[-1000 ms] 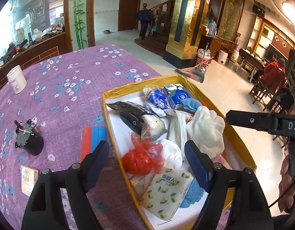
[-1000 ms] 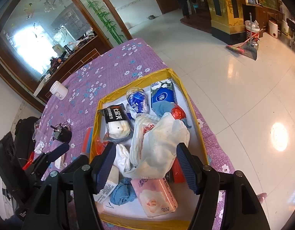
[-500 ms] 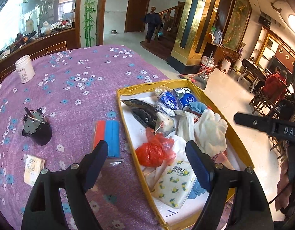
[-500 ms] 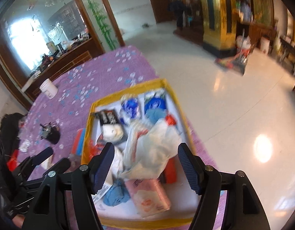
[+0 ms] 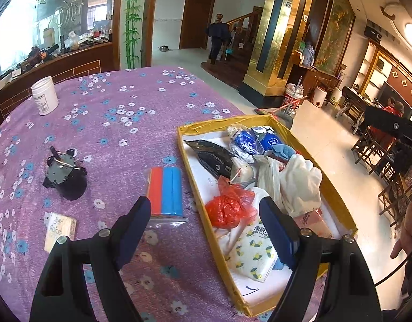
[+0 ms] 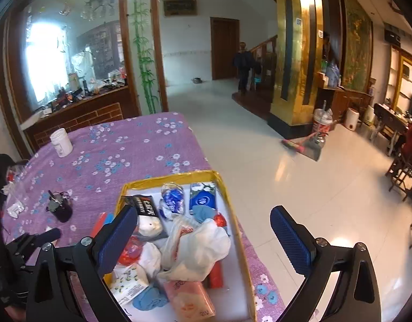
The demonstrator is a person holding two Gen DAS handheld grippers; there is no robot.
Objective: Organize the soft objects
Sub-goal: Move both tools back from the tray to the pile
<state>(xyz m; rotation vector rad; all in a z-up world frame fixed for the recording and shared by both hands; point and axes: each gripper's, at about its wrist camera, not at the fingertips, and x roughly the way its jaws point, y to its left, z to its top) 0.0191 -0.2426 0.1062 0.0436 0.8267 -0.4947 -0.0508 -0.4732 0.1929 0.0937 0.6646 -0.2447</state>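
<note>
While both tools [image 5: 206, 228] [image 6: 203, 230] gape wide and empty, soft packets fill the yellow tray [image 5: 307, 145].

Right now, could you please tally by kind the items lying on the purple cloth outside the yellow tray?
White jar: 1
Black motor-like part: 1
Red-and-blue pack: 1
Small cream pack: 1
Total: 4, leaving out clear plastic at the cloth's edge, too unclear to count.
</note>
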